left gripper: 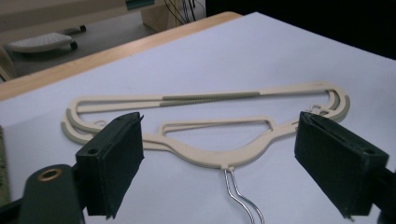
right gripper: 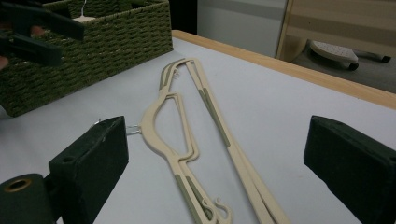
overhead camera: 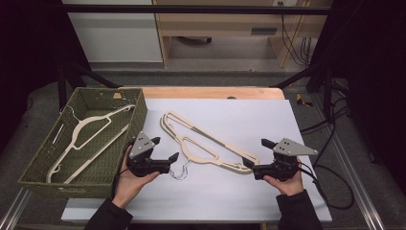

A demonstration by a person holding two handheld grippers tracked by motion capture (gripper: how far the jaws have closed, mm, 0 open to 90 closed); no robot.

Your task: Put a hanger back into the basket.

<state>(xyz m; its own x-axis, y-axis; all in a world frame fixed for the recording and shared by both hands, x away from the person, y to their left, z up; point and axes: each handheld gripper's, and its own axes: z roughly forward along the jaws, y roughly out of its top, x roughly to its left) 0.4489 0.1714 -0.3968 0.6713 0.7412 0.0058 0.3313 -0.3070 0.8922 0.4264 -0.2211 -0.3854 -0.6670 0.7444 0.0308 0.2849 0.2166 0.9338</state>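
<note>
Far left, the green woven rectangular basket (overhead camera: pixel 45 165) sits at the counter (overhead camera: pixel 287 124) edge with one cream plastic hanger (overhead camera: pixel 88 139) already lying inside. My left hand-held gripper (overhead camera: pixel 165 149) is just right of it, jaws spread and holding nothing; I cannot say more of their motion. The stacked cream plastic hangers with grey grip strips (overhead camera: pixel 206 141) lie directly ahead of it, their wire hook (overhead camera: pixel 179 171) pointing at me, the long axis running from far-left to near-right. My right hand-held gripper (overhead camera: pixel 256 155), also spread and empty, waits at their near-right end. I judge the left nearer the hook; open sheet surrounds the stack.
</note>
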